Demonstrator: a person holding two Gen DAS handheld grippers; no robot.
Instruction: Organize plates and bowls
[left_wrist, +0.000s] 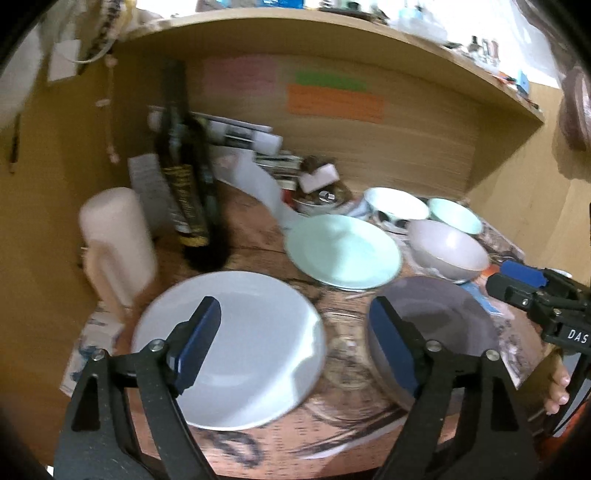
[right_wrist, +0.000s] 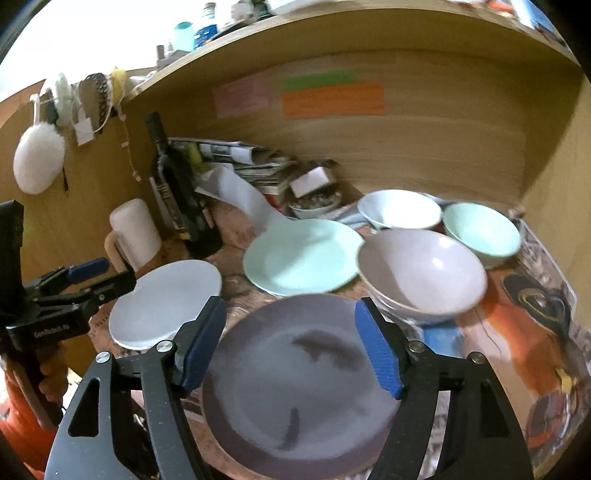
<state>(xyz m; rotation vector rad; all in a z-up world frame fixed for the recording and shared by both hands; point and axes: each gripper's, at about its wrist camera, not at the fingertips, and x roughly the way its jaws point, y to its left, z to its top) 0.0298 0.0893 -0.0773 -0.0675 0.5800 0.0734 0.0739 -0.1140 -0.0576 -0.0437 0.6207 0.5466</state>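
Left to right, as your two wrist views show the surface (right_wrist: 517, 332):

1. Pale mug (left_wrist: 118, 240), far left, handle toward you. Not task ware.
2. Dark bottle (left_wrist: 181, 166), upright behind the mug, against the wooden back wall.
3. White plate (left_wrist: 229, 350). Lying flat, directly below and ahead of your left claw (left_wrist: 295, 339). That claw stands wide open with nothing between its pads; the left pad overlaps the plate in the picture, but contact cannot be told.
4. Mint plate (left_wrist: 343, 251). Flat, further back, between the white plate and the bowls, apart from both claws.
5. Grey plate (right_wrist: 295, 387). Flat, nearest the front edge, straight under your right claw (right_wrist: 291, 347). That claw is likewise open and empty, its pads spread over the plate's far rim.
6. White bowl (right_wrist: 399, 210), rear, upright.
7. Lilac bowl (right_wrist: 421, 277), upright, just beside the grey plate's far right rim and touching or nearly touching the mint plate.
8. Mint bowl (right_wrist: 480, 232), rightmost, upright, close against the lilac bowl.

Status, as a judgement: three plates lie separately and three bowls sit clustered; no stacking is done yet.

Deciding relation: each plate is round, so no long axis matters. The white plate lies nearer your left hand, the grey plate nearer your right; the mint plate sits ahead between them, and the bowls favour your right.
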